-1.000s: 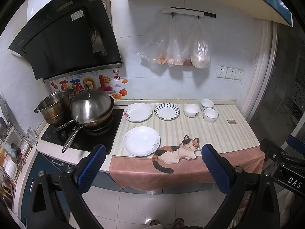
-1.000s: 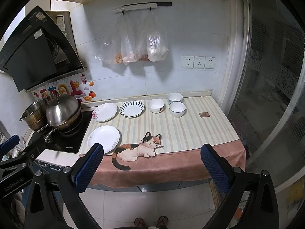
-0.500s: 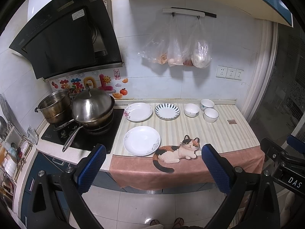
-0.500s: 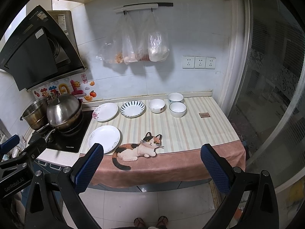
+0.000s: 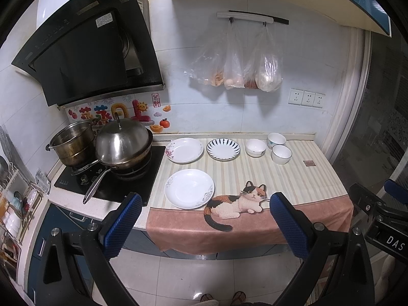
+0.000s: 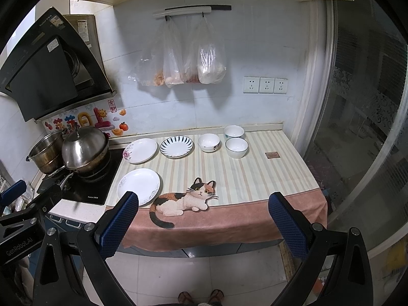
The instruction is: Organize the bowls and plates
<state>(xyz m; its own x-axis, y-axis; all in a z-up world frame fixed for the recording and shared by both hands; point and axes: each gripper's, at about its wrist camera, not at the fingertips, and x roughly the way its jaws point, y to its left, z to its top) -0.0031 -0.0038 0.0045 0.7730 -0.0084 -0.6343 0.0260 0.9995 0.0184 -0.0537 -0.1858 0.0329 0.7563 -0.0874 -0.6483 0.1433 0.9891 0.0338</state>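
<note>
Plates and bowls: six pieces, all lying singly on the striped cloth [image 5: 293, 178] of the worktop [image 5: 76, 205], none stacked.

Nearest: left gripper [image 5: 204, 219] and right gripper [image 6: 202, 219], both held off the worktop's front edge over the floor, fingers spread wide, nothing between them.

Front row: white plate [image 5: 189, 188], just beside the cat print [image 5: 238, 201] and next to the hob [image 5: 112, 178].

Back row, near the wall, left to right: floral plate [image 5: 185, 150]; blue-rayed plate [image 5: 223, 149]; white bowl [image 5: 255, 147]; two further bowls, one nearer [image 5: 281, 154] and one behind it [image 5: 276, 139], close together.

Beyond: pots [image 5: 122, 145] on the hob, bags [image 5: 237, 58] hanging on the wall.

Progress: apparently not begun. Remaining, by judgement: gather three plates into one pile, nest three bowls into another.
</note>
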